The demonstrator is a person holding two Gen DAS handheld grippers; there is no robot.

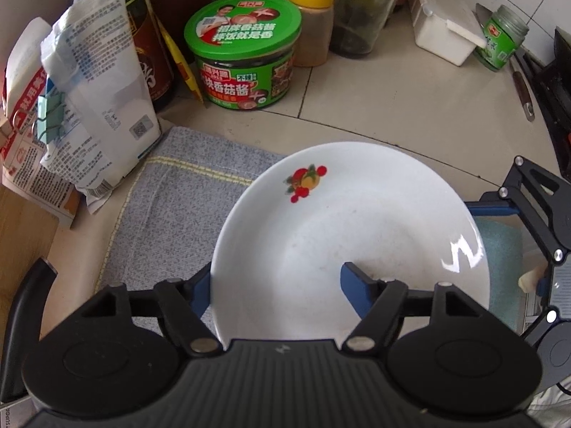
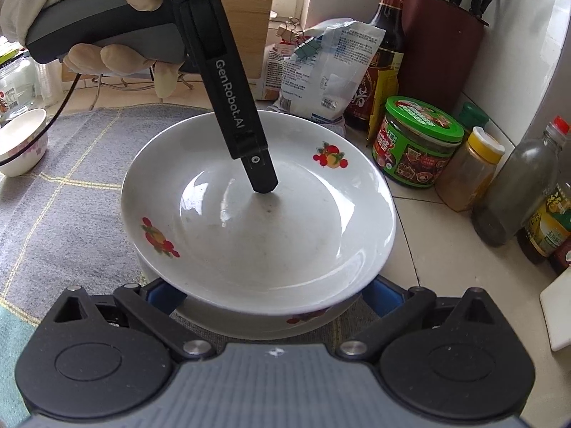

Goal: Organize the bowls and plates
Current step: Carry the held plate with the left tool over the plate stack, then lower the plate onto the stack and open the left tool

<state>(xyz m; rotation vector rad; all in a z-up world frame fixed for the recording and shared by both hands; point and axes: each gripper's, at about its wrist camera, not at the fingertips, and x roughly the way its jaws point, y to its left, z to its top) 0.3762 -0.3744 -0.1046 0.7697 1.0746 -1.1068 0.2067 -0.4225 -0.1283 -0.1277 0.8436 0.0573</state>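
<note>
The top plate point(image 2: 257, 221), white with red fruit decals, sits on a 2nd plate point(image 2: 303, 317) of the same pattern, whose rim and decal peek out below its near edge. The pair rests on the grey checked cloth point(image 2: 71, 196), close to the cloth's edge by the condiment jars. So 1 stacking step looks done or nearly done.

The left gripper point(image 1: 274, 285) straddles the top plate's rim, 1 blue finger point(image 1: 357, 289) over the inside and the other outside, under the edge. The jaws stand apart and the pads do not appear to press the rim, so this reads as a release, not a hold. In the right wrist view its dark finger point(image 2: 262, 174) points down into the plate's well.

The right gripper point(image 2: 271, 292) has its jaws spread wide on either side of the stack's near edge; the plates cover its fingertips, so whether they touch the lower plate cannot be told. No grip shows.

A small white bowl point(image 2: 21, 142) with a purple pattern stands apart at the cloth's far-left corner, probably still to be sorted.

Whether the top plate is seated level is unclear; it looks slightly tilted. The bowl is cut off by the picture edge, and any further dishes lie outside both views.
</note>
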